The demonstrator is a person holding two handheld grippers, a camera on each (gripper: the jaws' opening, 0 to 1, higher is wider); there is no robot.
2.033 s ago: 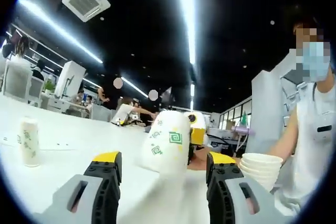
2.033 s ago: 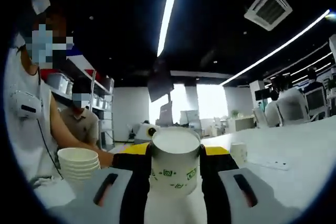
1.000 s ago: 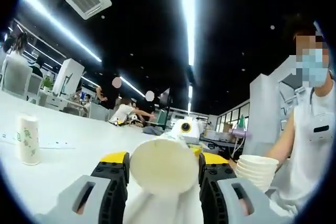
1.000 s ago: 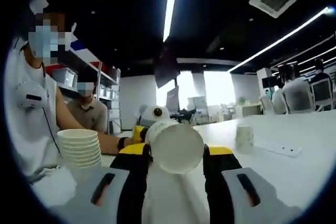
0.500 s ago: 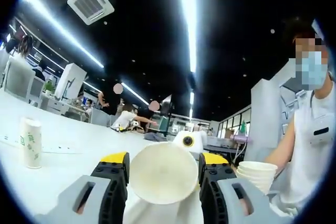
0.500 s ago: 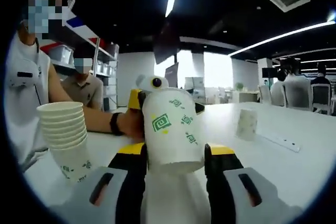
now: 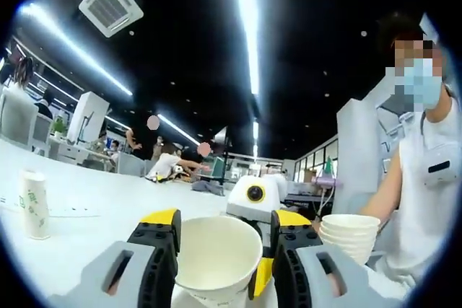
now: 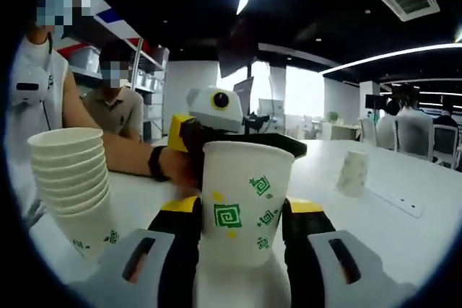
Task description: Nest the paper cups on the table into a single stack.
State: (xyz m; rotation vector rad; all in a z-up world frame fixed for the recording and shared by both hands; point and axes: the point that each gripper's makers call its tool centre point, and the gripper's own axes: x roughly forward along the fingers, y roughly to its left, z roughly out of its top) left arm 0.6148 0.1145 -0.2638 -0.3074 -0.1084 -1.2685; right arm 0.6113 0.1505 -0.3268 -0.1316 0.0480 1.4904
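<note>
A white paper cup (image 8: pixel 243 207) with green square marks stands upright between the jaws of my right gripper (image 8: pixel 242 208), which is shut on it. My left gripper (image 8: pixel 242 142) reaches in from behind at the cup's rim, held by a hand with a black wristband. In the left gripper view the cup (image 7: pixel 216 254) shows its open mouth, and my left gripper (image 7: pixel 225 220) is shut on it. A yellow fingertip (image 7: pixel 260 278) of the right gripper shows below the cup. A stack of several nested cups (image 8: pixel 72 178) (image 7: pixel 351 234) stands on the table. One lone cup (image 8: pixel 354 172) (image 7: pixel 34 204) stands farther off.
The white table (image 8: pixel 375 236) (image 7: pixel 94 243) stretches away beyond the cups. A masked person in white (image 7: pixel 426 192) stands close beside the stack. Another person (image 8: pixel 119 117) sits behind. A power strip (image 8: pixel 401 203) lies by the lone cup.
The cup has gone from tilted, base toward the left gripper, to upright with its mouth up. The left gripper has stayed round it and the stack looks nearer in the right gripper view.
</note>
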